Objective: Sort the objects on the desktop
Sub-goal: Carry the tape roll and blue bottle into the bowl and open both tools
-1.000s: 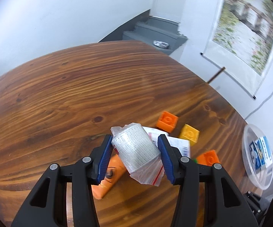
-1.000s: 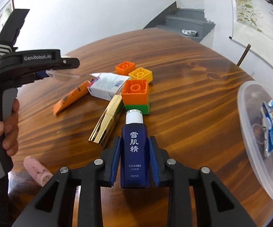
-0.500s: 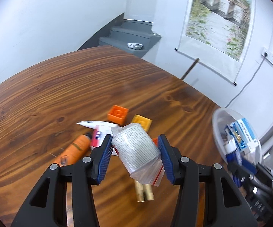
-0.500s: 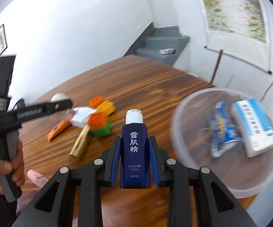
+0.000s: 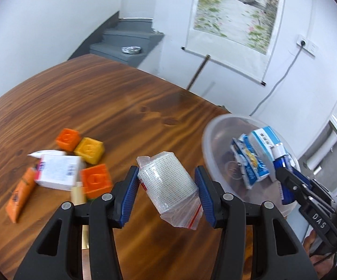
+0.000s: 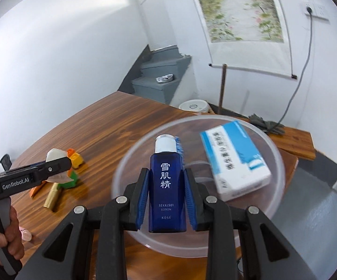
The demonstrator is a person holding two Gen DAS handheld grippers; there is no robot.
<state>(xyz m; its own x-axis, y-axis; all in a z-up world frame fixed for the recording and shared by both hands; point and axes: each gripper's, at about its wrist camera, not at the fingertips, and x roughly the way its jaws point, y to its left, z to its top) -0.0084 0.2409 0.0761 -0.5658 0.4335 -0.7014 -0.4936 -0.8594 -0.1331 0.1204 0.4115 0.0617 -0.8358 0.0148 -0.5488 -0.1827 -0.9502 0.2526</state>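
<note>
My left gripper (image 5: 166, 193) is shut on a white gauze roll in a clear zip bag (image 5: 168, 182), held above the wooden table left of the clear plastic bowl (image 5: 217, 128). My right gripper (image 6: 167, 196) is shut on a dark blue lotion bottle (image 6: 167, 186) with a white cap, held over the bowl (image 6: 131, 154). The bowl holds a blue and white box (image 6: 234, 158) and blue sachets (image 5: 247, 161). The right gripper with the bottle (image 5: 282, 161) also shows in the left wrist view.
On the table left of the bowl lie orange (image 5: 67, 138), yellow (image 5: 89, 149) and orange-on-green (image 5: 96, 180) bricks, a white box (image 5: 57, 171), an orange tube (image 5: 20, 197), a gold tube (image 6: 51, 194) and a pink roller (image 6: 25, 232). The bowl sits at the table's right edge.
Both grippers have swung right toward the bowl with their loads. The lotion bottle, held over the table before, is now over the bowl. The gauze roll has come close to the bowl's left side.
</note>
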